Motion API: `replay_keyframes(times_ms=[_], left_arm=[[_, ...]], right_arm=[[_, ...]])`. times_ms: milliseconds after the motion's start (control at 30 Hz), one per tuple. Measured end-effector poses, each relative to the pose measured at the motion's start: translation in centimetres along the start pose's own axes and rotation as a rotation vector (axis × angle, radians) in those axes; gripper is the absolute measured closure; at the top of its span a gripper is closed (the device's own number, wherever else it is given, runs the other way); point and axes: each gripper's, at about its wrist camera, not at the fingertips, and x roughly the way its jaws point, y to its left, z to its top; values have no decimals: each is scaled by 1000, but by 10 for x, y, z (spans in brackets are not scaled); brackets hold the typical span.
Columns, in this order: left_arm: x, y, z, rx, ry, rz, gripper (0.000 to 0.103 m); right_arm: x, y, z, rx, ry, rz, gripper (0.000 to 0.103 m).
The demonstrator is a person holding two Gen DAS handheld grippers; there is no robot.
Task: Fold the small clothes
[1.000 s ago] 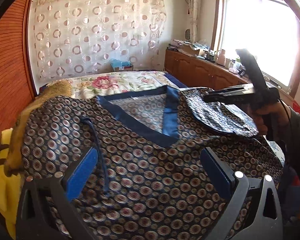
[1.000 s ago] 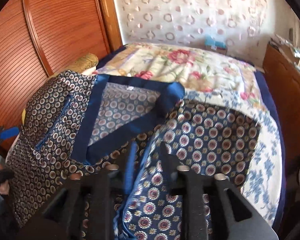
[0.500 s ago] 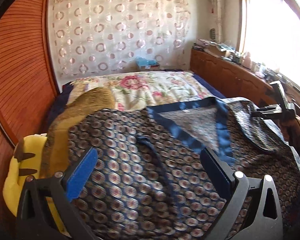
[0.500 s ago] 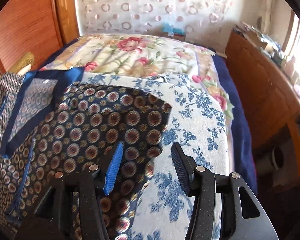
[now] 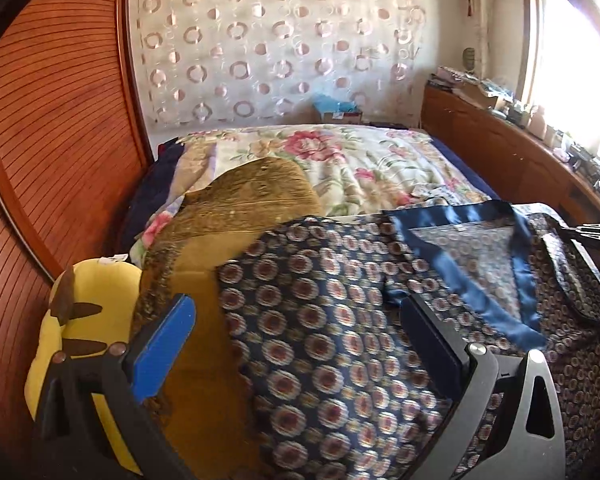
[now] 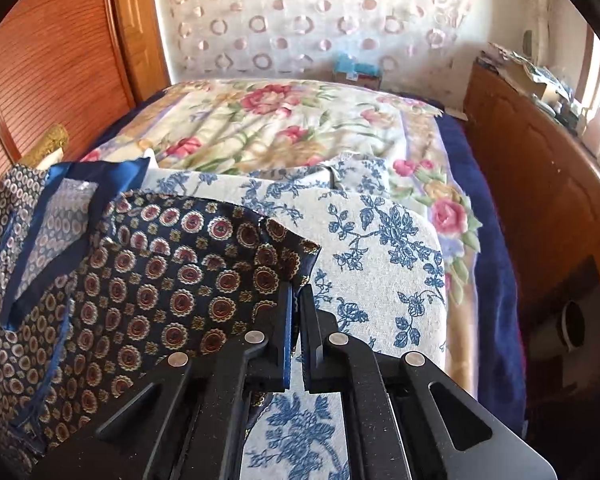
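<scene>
A navy patterned top point(image 5: 332, 320) with a blue V-neck band point(image 5: 520, 292) lies spread on the bed. My left gripper point(image 5: 300, 324) is open and hovers over its left sleeve, next to a brown cushion point(image 5: 236, 216). In the right wrist view the top's right sleeve point(image 6: 188, 264) lies on a white cloth with blue flowers point(image 6: 380, 232). My right gripper point(image 6: 296, 296) is shut on the sleeve's outer corner. The right gripper also shows at the far right of the left wrist view point(image 5: 592, 232).
A yellow plush toy point(image 5: 88, 320) lies at the left by the wooden wardrobe point(image 5: 40, 160). A floral bedspread point(image 6: 284, 124) covers the far bed. A wooden cabinet point(image 6: 540, 184) with clutter runs along the right. A blue box point(image 6: 356, 68) sits at the far wall.
My right gripper moved to the sleeve's outer corner and closed on it. My left gripper shifted left over the left sleeve, bringing the cushion and plush toy into view.
</scene>
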Motion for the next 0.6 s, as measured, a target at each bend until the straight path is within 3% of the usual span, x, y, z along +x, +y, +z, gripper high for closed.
replay_keyframes(times_ms=[233, 400, 600], left_arm=[[10, 28, 3, -37, 25, -17, 7], [20, 41, 3, -48, 58, -23, 29], [31, 49, 4, -93, 97, -38, 36]], right_arm=[[5, 6, -4, -21, 1, -2, 101], [5, 4, -7, -21, -20, 2, 97], [5, -3, -8, 0, -18, 16, 93]])
